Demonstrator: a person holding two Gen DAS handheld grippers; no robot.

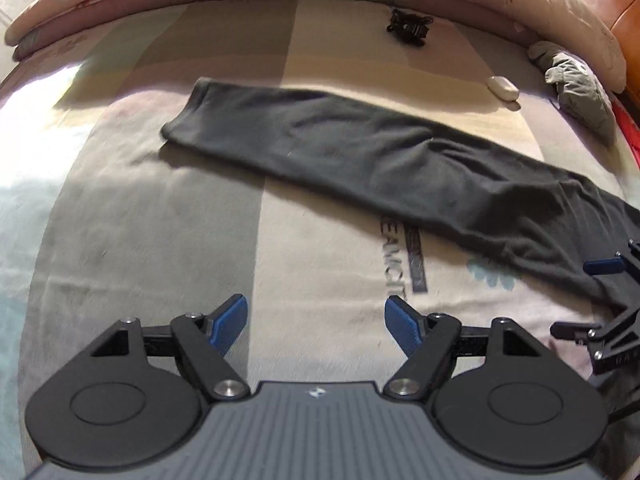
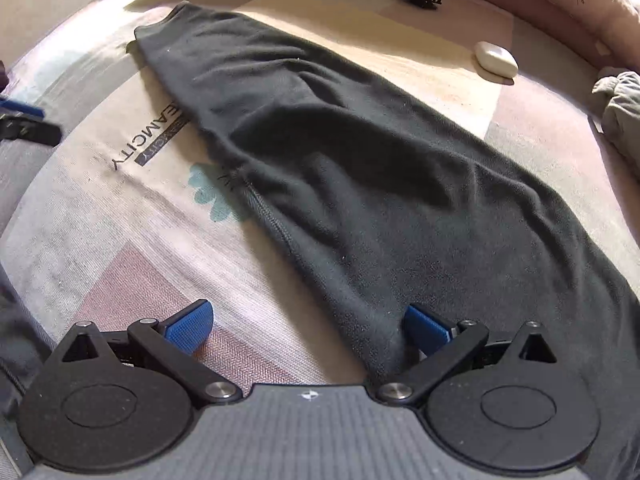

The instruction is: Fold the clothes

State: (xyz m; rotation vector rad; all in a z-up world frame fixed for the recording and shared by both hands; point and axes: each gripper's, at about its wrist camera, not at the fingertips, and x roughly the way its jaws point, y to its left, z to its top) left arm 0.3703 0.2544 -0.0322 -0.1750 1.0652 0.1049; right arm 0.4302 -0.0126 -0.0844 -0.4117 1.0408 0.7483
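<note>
Long dark grey fleece trousers [image 2: 360, 168], legs laid one over the other, stretched slantwise across the printed patchwork bedsheet [image 1: 160, 240]. Left gripper [image 1: 316, 320] wide over bare sheet beside them; right gripper [image 2: 308, 326] wide, straddling their near edge, apparently ready to pinch.

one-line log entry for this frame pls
phase: pre-grasp | left tool: open, over bedsheet, off garment | right tool: open, straddling near edge of dark garment | garment: flat, unfolded
</note>
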